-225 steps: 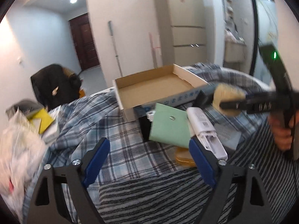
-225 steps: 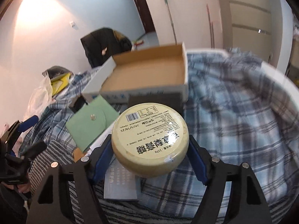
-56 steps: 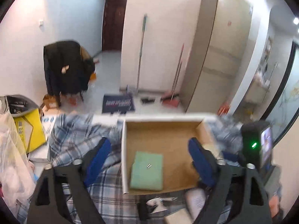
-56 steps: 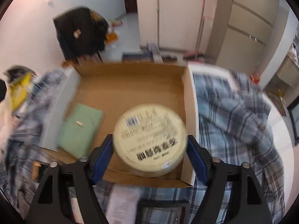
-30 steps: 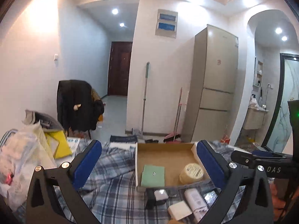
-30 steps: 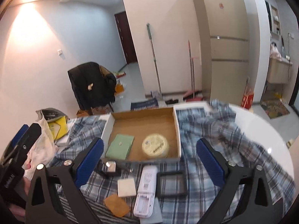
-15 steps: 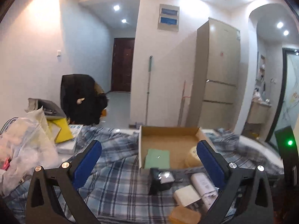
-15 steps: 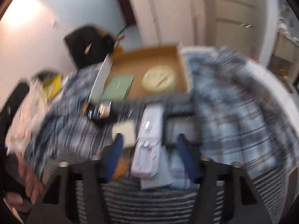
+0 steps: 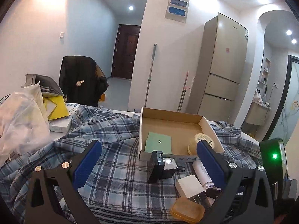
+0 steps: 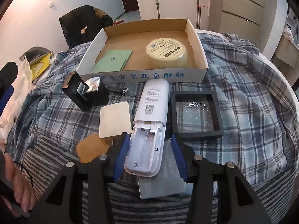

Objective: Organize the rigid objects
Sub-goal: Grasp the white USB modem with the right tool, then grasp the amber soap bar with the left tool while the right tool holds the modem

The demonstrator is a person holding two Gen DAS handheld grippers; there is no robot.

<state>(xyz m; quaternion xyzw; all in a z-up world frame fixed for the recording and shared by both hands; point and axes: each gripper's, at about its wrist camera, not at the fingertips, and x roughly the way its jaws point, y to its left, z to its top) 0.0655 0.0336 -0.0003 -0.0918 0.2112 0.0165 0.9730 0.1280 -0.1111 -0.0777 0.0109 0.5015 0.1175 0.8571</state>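
Observation:
A cardboard box (image 10: pixel 143 74) holds a green card (image 10: pixel 112 59) and a round yellow tin (image 10: pixel 166 52). In front of it lie a white device with an open battery bay (image 10: pixel 149 117), a black box with a mirror piece (image 10: pixel 86 91), a white square (image 10: pixel 115 121), an orange case (image 10: pixel 91 147), nail clippers (image 10: pixel 118 91) and a black square frame (image 10: pixel 196 112). My right gripper (image 10: pixel 149 153) is open, its pads either side of the white device's near end, with a small gap. My left gripper (image 9: pixel 147 160) is open and empty, raised back from the box (image 9: pixel 172 123).
The table is covered by a plaid cloth (image 10: pixel 243 97) with a striped cloth (image 10: pixel 56 149) at the near edge. A grey leaflet (image 10: pixel 164 183) lies under the white device. Plastic bags and yellow paper (image 9: pixel 28 112) sit at the left. A fridge (image 9: pixel 222 71) stands behind.
The tin was carried to the box, set inside and released. My right gripper has dropped low and narrowed around the white device's near end. My left gripper stays open, drawn back.

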